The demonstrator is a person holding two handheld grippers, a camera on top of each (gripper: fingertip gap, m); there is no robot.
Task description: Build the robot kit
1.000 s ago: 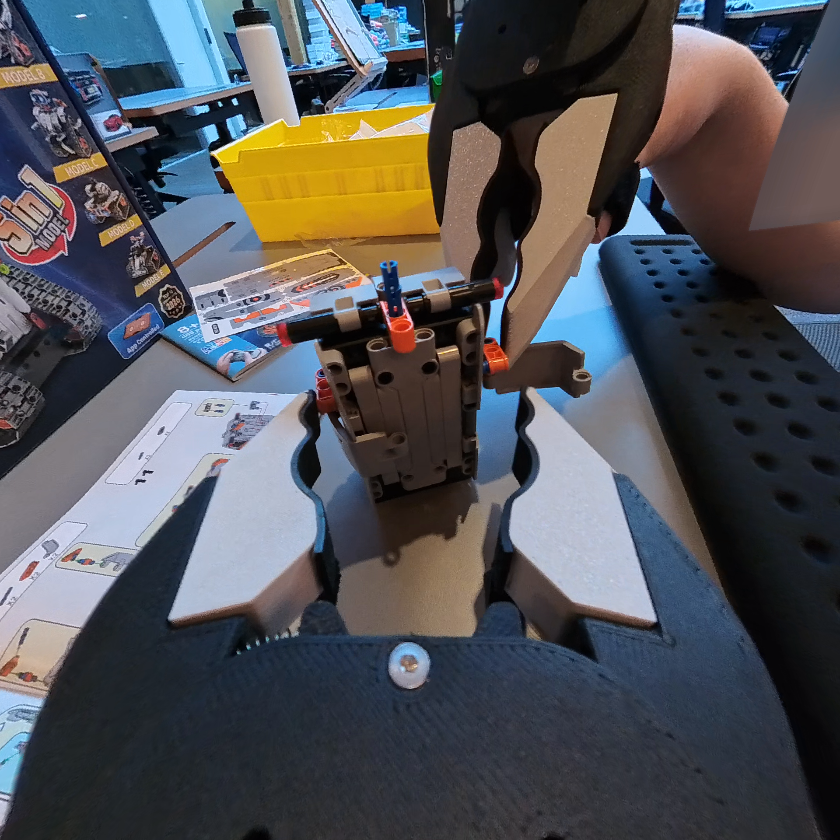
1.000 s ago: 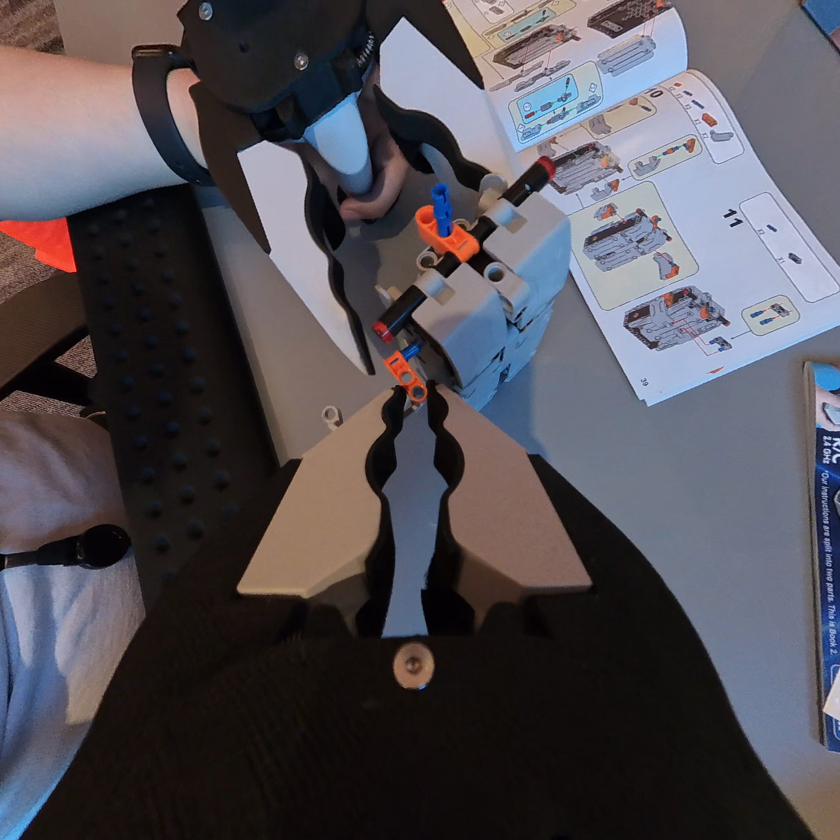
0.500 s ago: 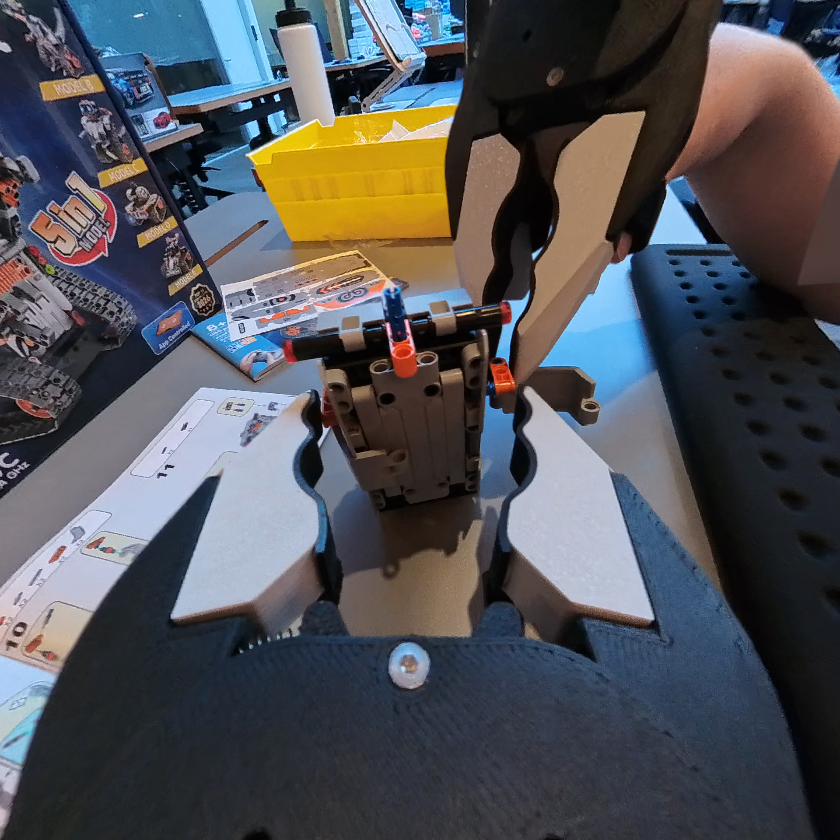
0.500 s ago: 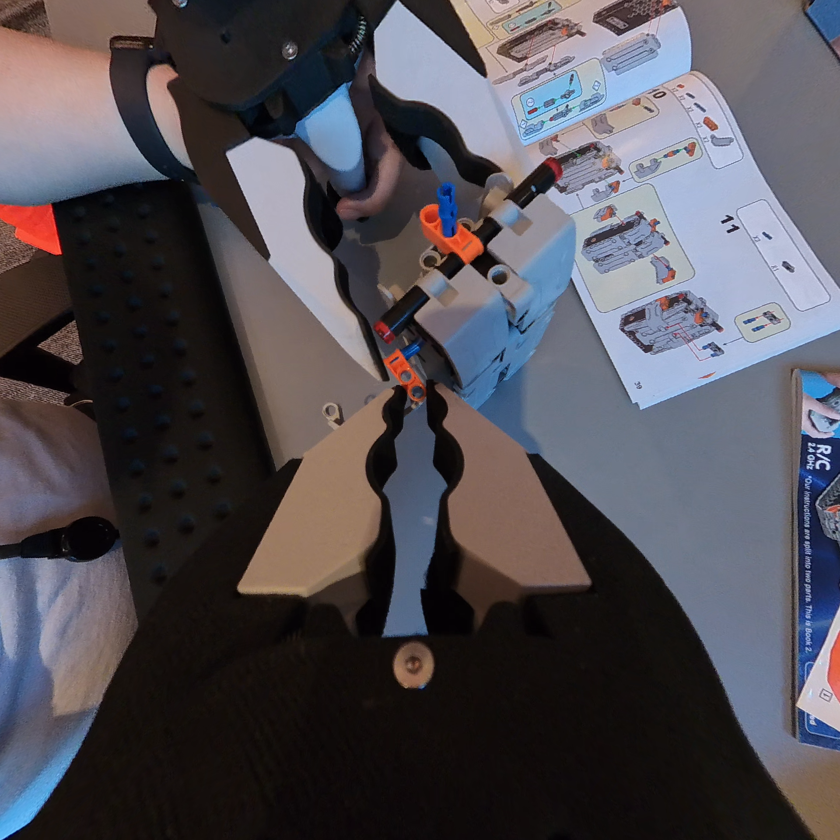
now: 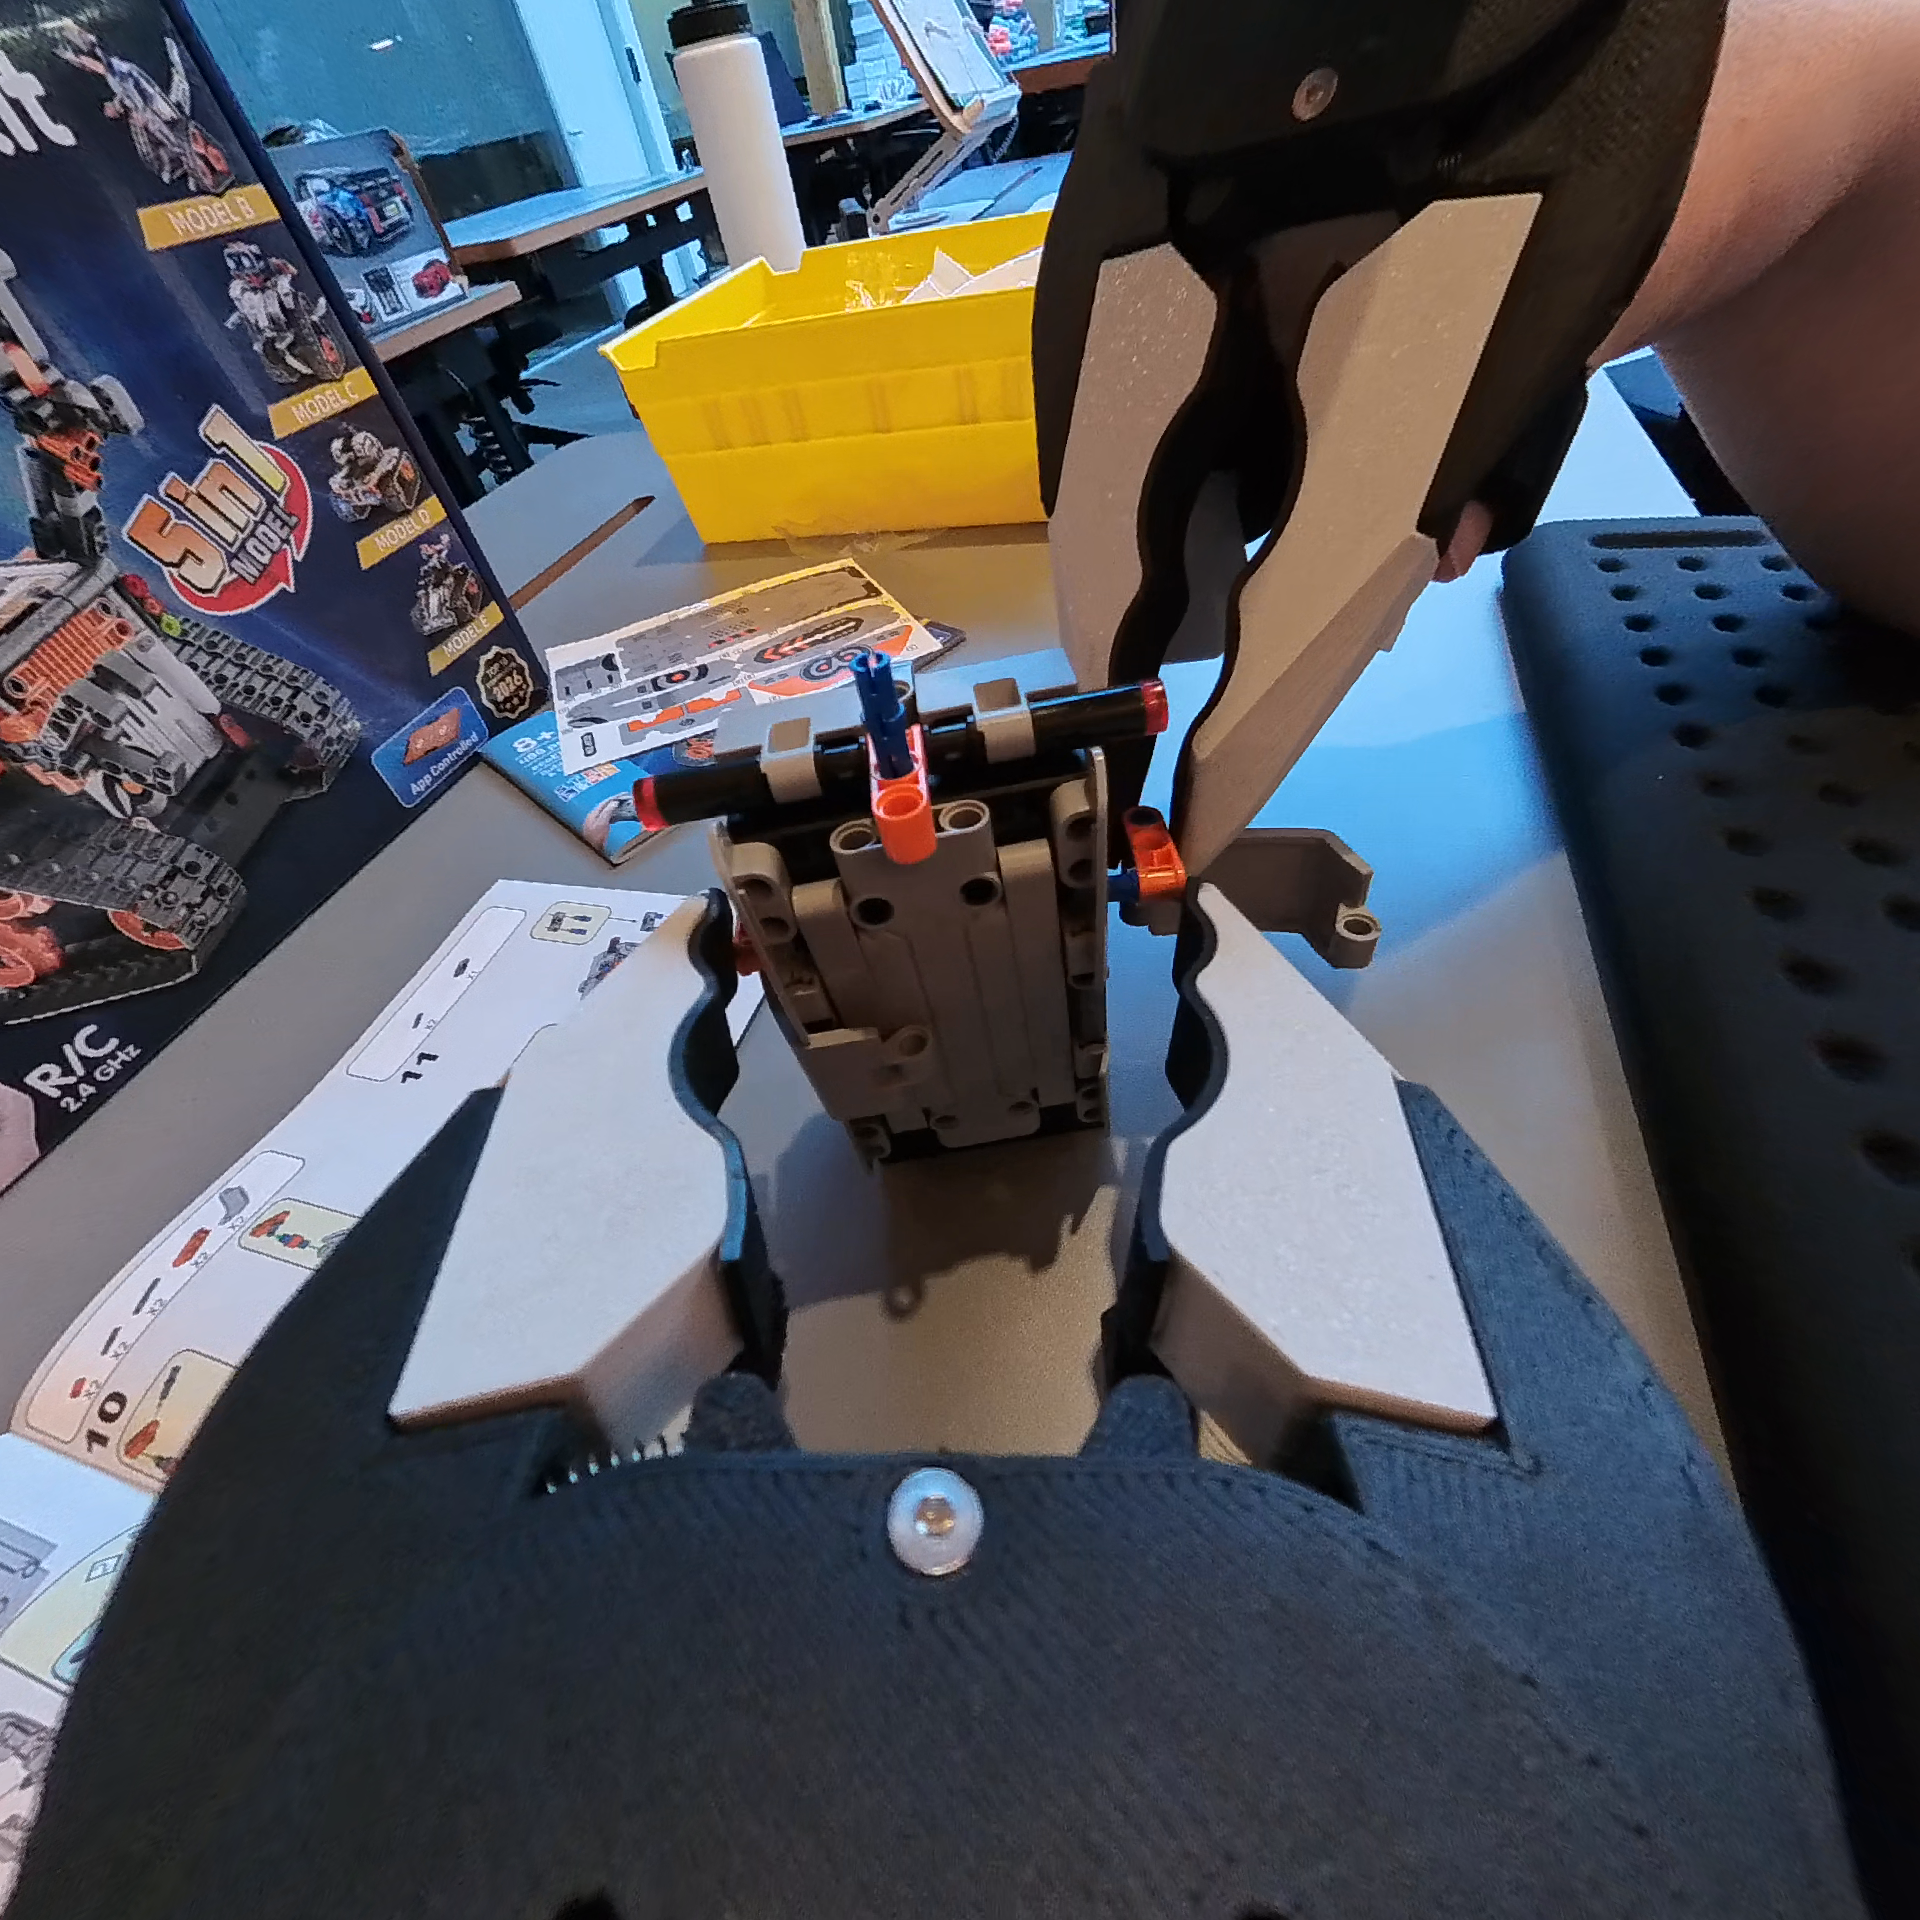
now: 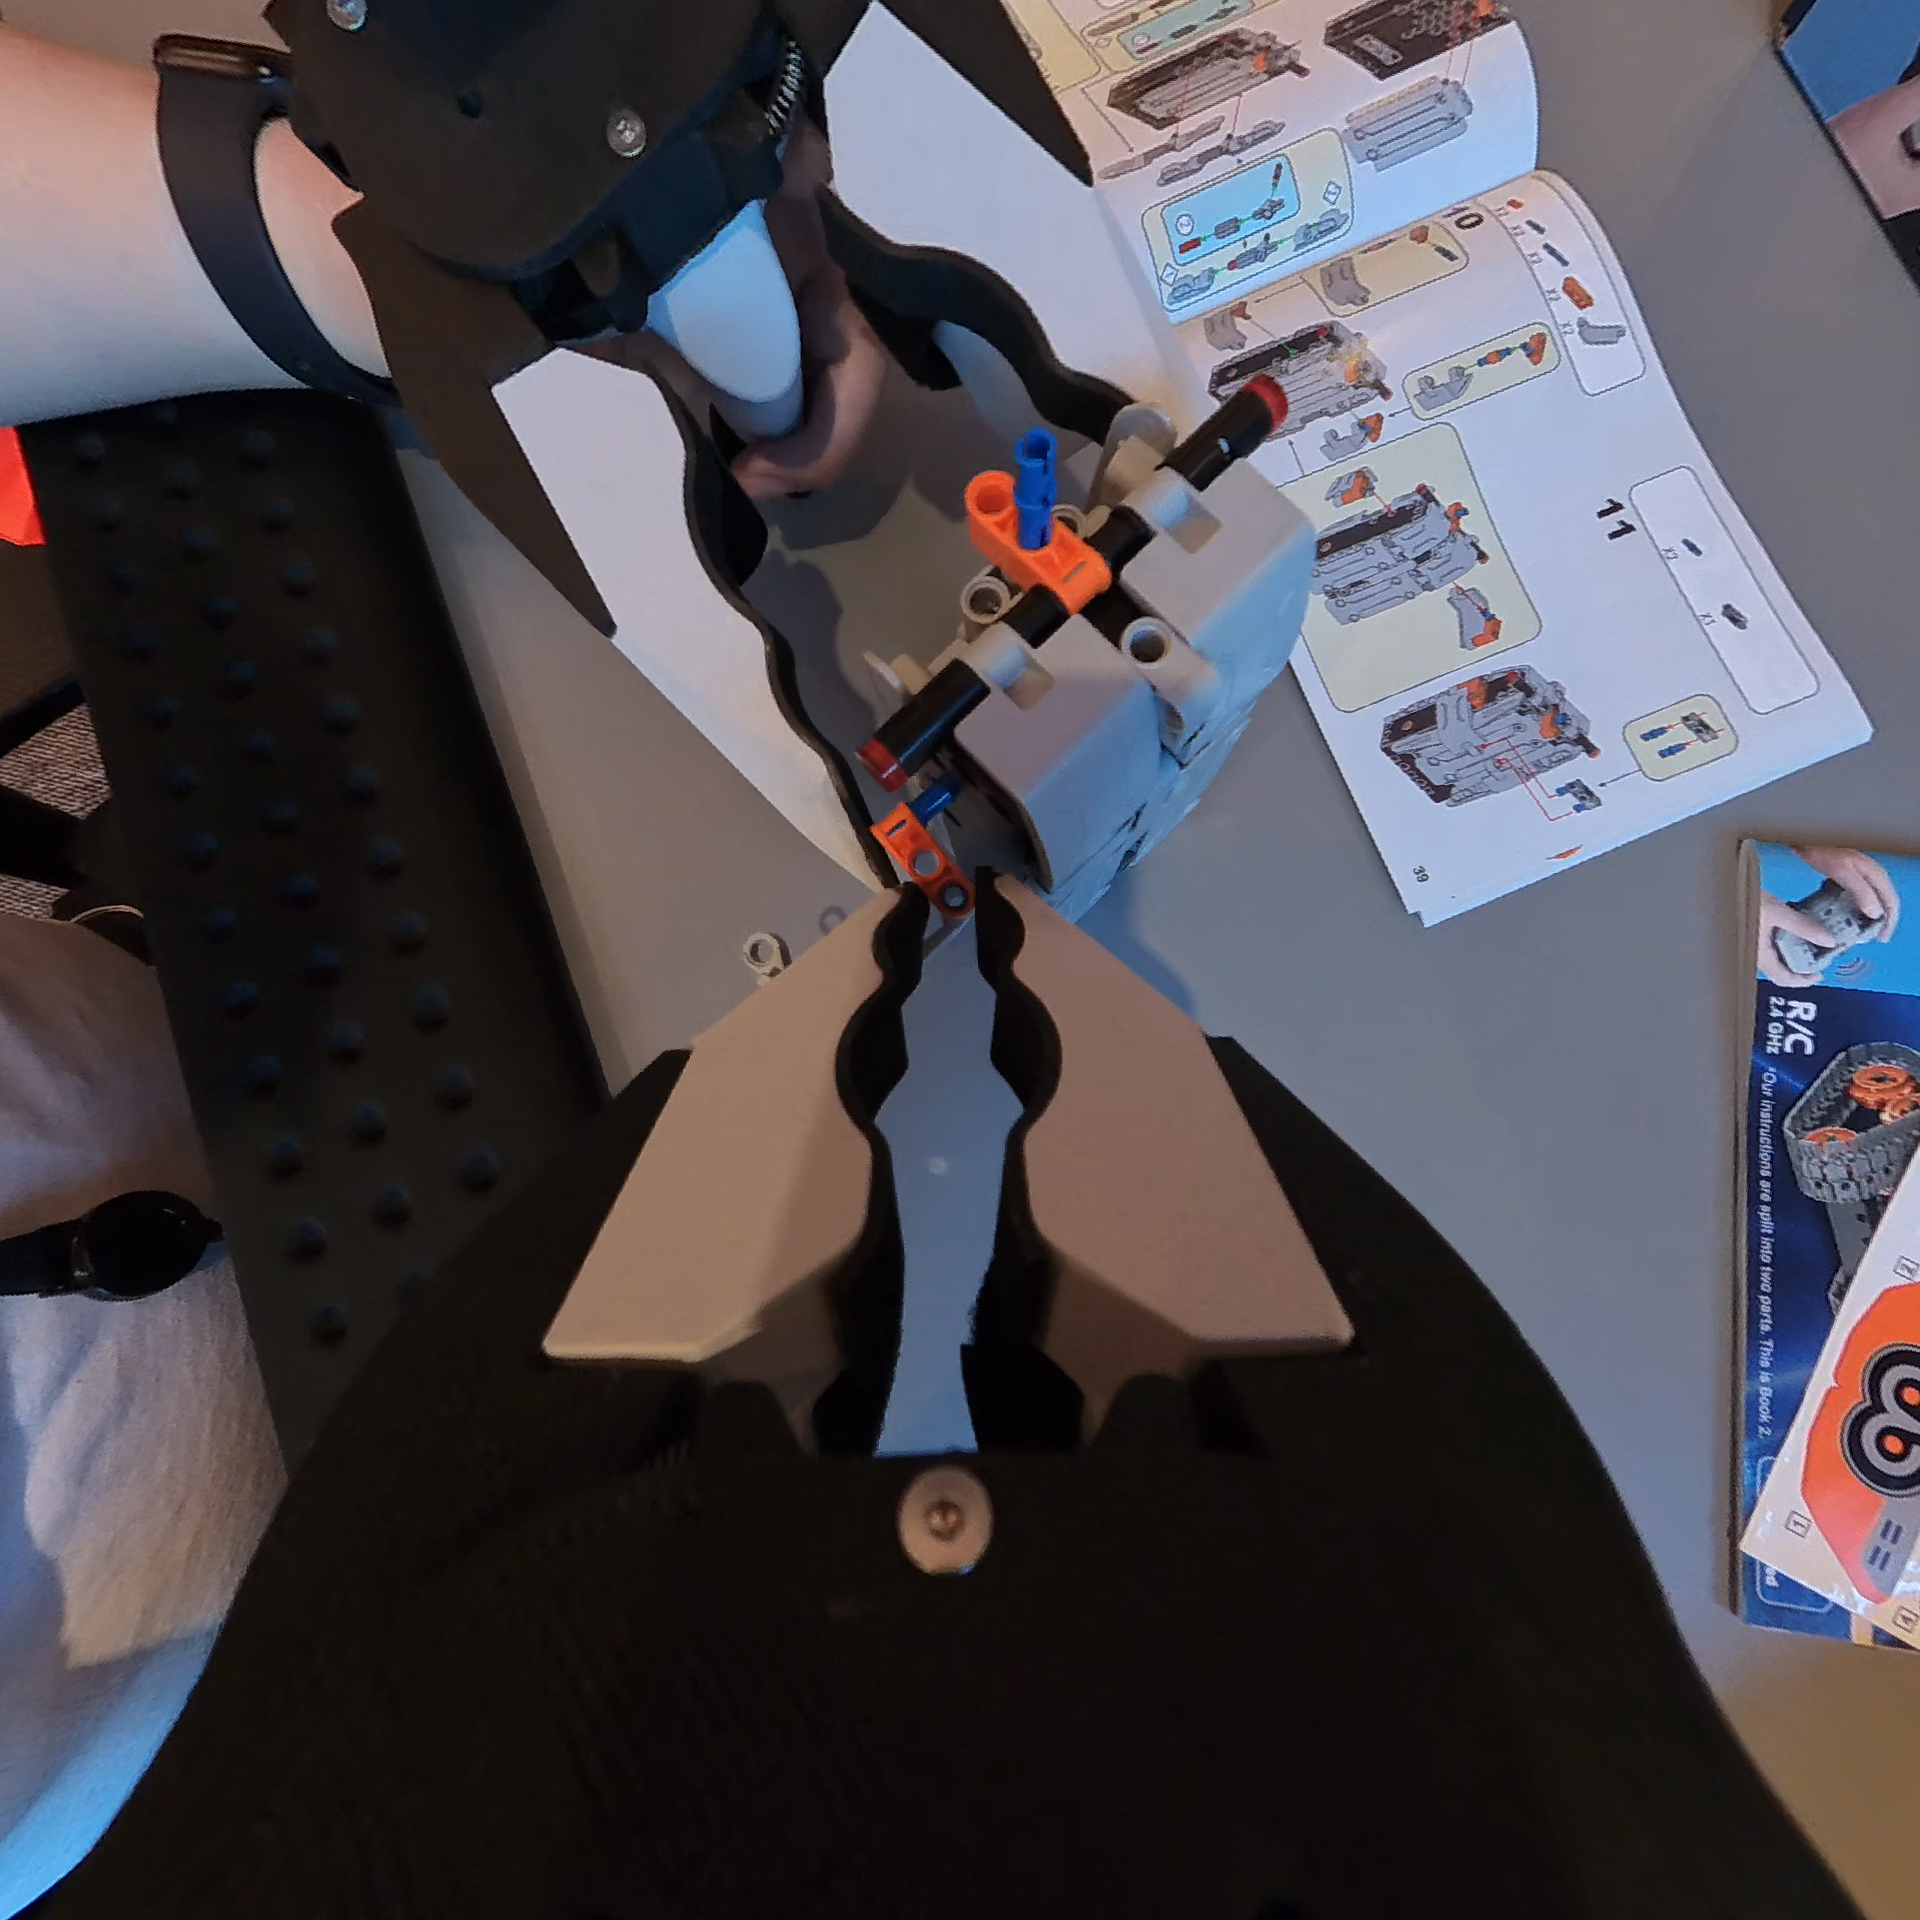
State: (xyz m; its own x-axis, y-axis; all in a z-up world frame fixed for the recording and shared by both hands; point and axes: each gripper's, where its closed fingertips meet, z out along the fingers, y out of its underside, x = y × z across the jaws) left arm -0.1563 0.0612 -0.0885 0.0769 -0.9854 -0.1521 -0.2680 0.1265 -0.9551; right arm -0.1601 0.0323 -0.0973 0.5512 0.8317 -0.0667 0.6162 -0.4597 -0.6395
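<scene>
A grey brick assembly [image 5: 935,987] stands upright on the grey table, with a black axle [image 5: 904,758], an orange connector and a blue pin on top. My left gripper [image 5: 951,914] is open, one finger on each side of the assembly. From above it shows in the right wrist view [image 6: 914,623], still straddling the assembly [image 6: 1122,748]. My right gripper [image 6: 951,888] is shut on a small orange connector [image 6: 925,857] with a blue pin, held against the assembly's side. Its fingertips [image 5: 1205,810] come down from above. A grey bracket [image 5: 1309,883] lies just behind.
An open instruction booklet [image 6: 1558,582] lies beside the assembly. A second booklet [image 6: 1829,1247] and a sticker sheet [image 5: 727,655] lie farther out. A yellow bin [image 5: 831,416], a white bottle [image 5: 738,135] and a printed box [image 5: 208,623] stand behind. A black perforated mat [image 6: 260,727] runs along one side.
Almost nothing. The left wrist view has swung slightly, so more of the printed box shows. The right gripper keeps the orange connector at the assembly's side.
</scene>
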